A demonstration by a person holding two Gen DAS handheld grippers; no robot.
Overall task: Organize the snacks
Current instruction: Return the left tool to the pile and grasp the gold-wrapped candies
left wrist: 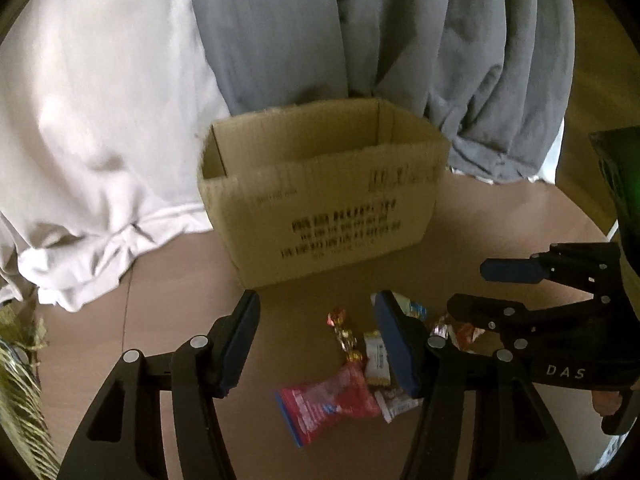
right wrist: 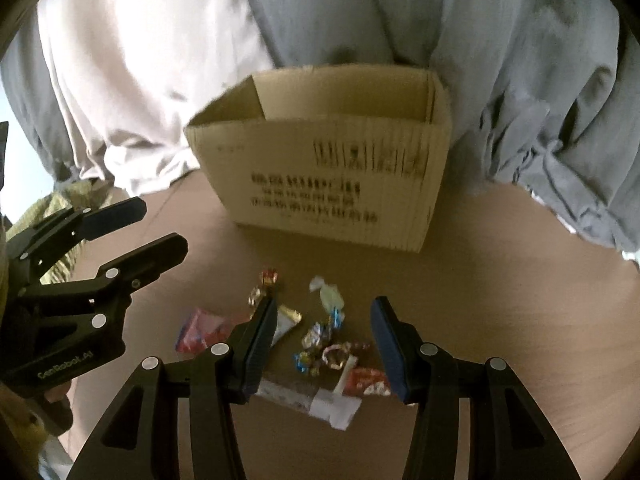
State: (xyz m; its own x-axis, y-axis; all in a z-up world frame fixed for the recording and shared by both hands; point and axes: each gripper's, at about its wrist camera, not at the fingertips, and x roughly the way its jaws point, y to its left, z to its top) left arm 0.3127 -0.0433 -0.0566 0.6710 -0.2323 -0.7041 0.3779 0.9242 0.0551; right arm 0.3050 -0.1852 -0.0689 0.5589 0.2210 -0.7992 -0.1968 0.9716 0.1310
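An open cardboard box (left wrist: 320, 200) stands on the brown table, also in the right wrist view (right wrist: 328, 184). In front of it lies a pile of wrapped snacks: a red packet (left wrist: 328, 404), gold-wrapped candies (left wrist: 344, 332) and a white bar (left wrist: 376, 356). In the right wrist view the pile (right wrist: 320, 344) shows a pale green candy (right wrist: 330, 296) and a red wrapper (right wrist: 366, 384). My left gripper (left wrist: 316, 344) is open and empty above the pile. My right gripper (right wrist: 324, 344) is open and empty above the pile; it also shows in the left wrist view (left wrist: 480, 288).
White (left wrist: 100, 140) and grey (left wrist: 460, 60) clothes hang behind the box and drape onto the table. A straw-like green object (left wrist: 20, 380) sits at the left edge. A dark green object (left wrist: 620, 184) is at the far right.
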